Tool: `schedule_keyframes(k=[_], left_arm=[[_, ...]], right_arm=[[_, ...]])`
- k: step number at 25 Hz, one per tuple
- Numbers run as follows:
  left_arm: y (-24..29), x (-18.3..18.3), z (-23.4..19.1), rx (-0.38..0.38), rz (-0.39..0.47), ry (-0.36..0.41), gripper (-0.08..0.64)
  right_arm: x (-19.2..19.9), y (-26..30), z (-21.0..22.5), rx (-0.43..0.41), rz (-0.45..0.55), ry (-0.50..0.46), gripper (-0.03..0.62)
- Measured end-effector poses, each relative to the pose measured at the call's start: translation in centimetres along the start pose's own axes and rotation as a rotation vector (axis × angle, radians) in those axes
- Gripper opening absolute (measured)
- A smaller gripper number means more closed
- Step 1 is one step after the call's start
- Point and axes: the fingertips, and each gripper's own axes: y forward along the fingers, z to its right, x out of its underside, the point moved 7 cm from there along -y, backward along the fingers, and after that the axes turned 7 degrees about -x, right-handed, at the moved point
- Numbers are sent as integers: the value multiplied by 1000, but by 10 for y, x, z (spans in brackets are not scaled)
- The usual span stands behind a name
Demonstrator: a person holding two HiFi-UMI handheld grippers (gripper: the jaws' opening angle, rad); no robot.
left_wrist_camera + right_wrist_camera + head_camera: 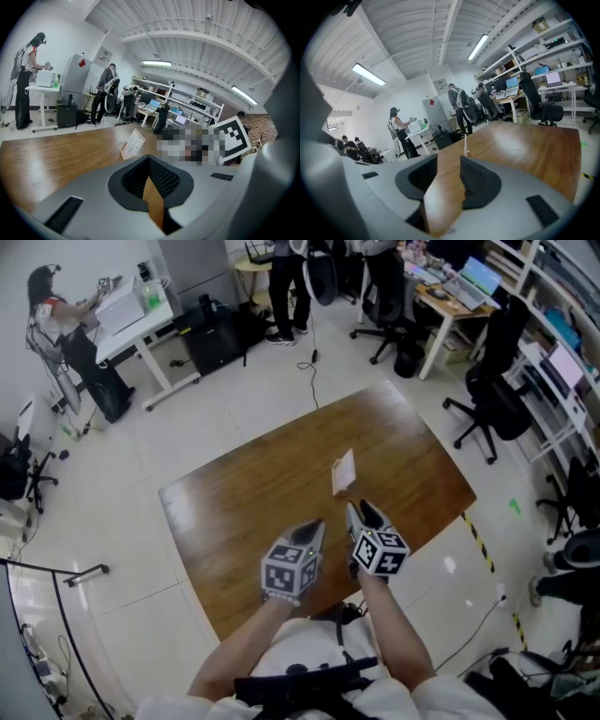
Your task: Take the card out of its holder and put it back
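A white printed card stands upright in its small holder near the middle of the brown wooden table. In the left gripper view the card shows its printed face, ahead and a little left of the jaws. The right gripper view catches the card edge-on, straight ahead. My left gripper hovers short of the card, its jaws together with nothing between them. Just right of it, my right gripper is open and empty, a short way from the card. Neither gripper touches the card.
The table's near edge is close to the person's body. Black office chairs and desks stand at the right, and a white desk with a person at the far left. A cable runs across the floor.
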Motion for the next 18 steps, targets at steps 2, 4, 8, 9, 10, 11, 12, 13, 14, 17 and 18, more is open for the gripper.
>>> schedule_keyframes(k=[2,4,8,9,10,11,12,13,14,17,18], left_arm=[[6,0,-5,-8,-4,-9,-4],[13,0,-10,-14,-7,-23,-3],[28,0,-16,-23,-20,-49,-3],[32,0,-17,-24,-25,-53,-3],[36,1,-17,-25,-31,-56,-3],[38,1,-17,-26,-36,-57,-3],[41,-1,-18,-27,-39,-59,-3],[44,-4,-18,-28,-38,-63,-3],[47,-9,-19,-28,-33,-68,-3],[55,-25,-24,-29,-13,-85,-3],[57,-29,-25,-29,-10,-88,-3]], right_arm=[[-2,13,5,12,-7,-7,184],[-3,26,10,23,-16,-14,186],[-7,51,20,42,-40,-22,189],[-7,56,23,49,-48,-26,189],[-6,60,27,55,-56,-29,189],[-5,64,29,60,-64,-32,189],[-4,68,32,65,-71,-32,189],[-4,73,34,69,-75,-31,187],[-4,78,36,72,-78,-30,187],[-3,94,41,82,-88,-35,187],[-3,99,42,86,-91,-39,187]])
